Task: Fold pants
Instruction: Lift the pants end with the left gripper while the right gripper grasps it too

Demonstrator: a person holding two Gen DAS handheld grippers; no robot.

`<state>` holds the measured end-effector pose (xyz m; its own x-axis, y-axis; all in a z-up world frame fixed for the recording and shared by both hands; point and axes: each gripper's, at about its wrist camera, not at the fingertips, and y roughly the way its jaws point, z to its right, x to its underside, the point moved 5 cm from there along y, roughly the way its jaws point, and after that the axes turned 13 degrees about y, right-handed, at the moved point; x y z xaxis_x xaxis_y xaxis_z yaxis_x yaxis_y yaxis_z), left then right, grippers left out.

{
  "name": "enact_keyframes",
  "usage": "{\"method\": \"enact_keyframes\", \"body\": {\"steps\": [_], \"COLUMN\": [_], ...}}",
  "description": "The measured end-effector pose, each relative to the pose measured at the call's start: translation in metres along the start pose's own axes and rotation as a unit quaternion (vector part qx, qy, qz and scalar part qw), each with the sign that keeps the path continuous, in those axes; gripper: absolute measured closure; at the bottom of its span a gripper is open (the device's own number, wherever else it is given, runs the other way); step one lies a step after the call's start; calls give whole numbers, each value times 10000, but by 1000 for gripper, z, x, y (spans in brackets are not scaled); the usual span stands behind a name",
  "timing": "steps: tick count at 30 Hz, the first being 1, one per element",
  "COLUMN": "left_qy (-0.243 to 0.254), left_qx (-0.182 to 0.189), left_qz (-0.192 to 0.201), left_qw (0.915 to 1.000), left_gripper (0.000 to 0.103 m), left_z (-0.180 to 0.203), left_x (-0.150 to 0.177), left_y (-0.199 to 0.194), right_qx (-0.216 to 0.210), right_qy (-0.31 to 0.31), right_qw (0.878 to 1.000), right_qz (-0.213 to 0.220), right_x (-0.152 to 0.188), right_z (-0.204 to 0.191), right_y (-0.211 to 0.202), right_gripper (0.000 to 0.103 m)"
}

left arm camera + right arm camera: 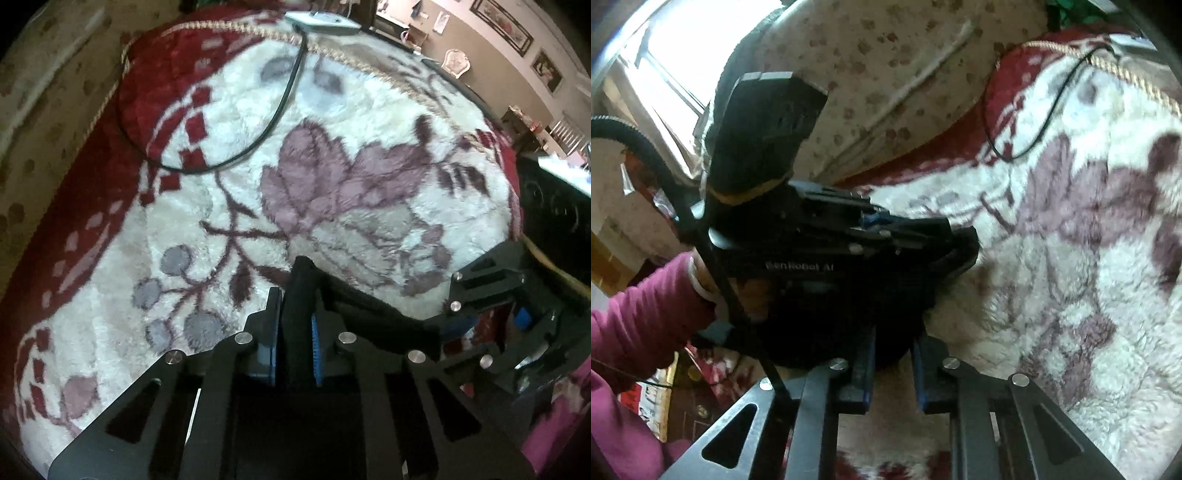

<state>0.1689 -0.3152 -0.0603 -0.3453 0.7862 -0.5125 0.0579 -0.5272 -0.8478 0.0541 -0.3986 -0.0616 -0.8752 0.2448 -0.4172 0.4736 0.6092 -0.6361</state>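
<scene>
The black pants (299, 295) are bunched into a thick fold between the blue pads of my left gripper (295, 325), which is shut on them. The dark cloth stretches right to my right gripper (480, 317), seen side-on at the right edge. In the right wrist view my right gripper (893, 354) is shut on the black pants (886, 332), and the left gripper (923, 236) sits just ahead of it, also on the cloth. Both hold the pants above a fluffy white blanket (258, 177) with purple flowers.
A black cable (284, 99) loops over the blanket from a grey box (321, 20) at the far edge. A spotted beige cushion (886, 66) backs the blanket. A pink-sleeved arm (639, 317) holds the left gripper. Furniture and framed pictures (502, 22) stand at the right.
</scene>
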Motion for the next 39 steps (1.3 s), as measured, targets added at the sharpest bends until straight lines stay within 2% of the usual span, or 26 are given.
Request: {"method": "enact_keyframes", "body": {"steps": [5, 10, 14, 19, 23, 26, 29, 30, 33, 36, 37, 39], "left_qy": [-72, -185, -334, -649, -935, -1376, -1936, -2145, -2680, -3008, -3073, -3131], "left_qx": [-59, -225, -425, -665, -932, -1122, -1332, -1472, -1585, -1757, -1792, -1779], "left_qz": [287, 703, 1038, 1457, 1604, 1630, 1463, 1385, 1184, 1205, 1217, 1294], "left_qw": [9995, 9971, 9931, 9850, 9782, 9705, 9609, 9556, 9429, 9296, 9266, 9239], "left_gripper": [92, 92, 92, 92, 92, 92, 92, 92, 92, 92, 92, 92], "left_z": [6, 2, 0, 1, 1, -7, -20, -24, -31, -29, -27, -21], "left_x": [0, 8, 21, 63, 108, 151, 200, 218, 260, 287, 290, 295], "left_y": [-21, -73, -120, -185, -220, -236, -239, -240, -241, -248, -250, -254], "right_qx": [-91, -307, -579, -955, -1252, -1391, -1455, -1436, -1214, -969, -988, -1182], "right_qy": [-62, -216, -485, -951, -1306, -1495, -1584, -1614, -1633, -1364, -1146, -907], "right_qw": [9998, 9988, 9966, 9908, 9832, 9772, 9716, 9702, 9655, 9646, 9652, 9674], "right_qz": [136, 315, 333, 141, -234, -579, -986, -1098, -1628, -2041, -2134, -2049], "right_x": [-4, -10, -11, -2, 13, 29, 47, 53, 75, 91, 91, 81], "right_z": [-19, -52, -94, -155, -205, -232, -250, -254, -254, -241, -237, -236], "right_y": [-7, -19, -20, -10, 22, 54, 90, 101, 148, 186, 191, 181], "right_gripper": [88, 88, 88, 88, 88, 88, 88, 88, 88, 88, 87, 84]}}
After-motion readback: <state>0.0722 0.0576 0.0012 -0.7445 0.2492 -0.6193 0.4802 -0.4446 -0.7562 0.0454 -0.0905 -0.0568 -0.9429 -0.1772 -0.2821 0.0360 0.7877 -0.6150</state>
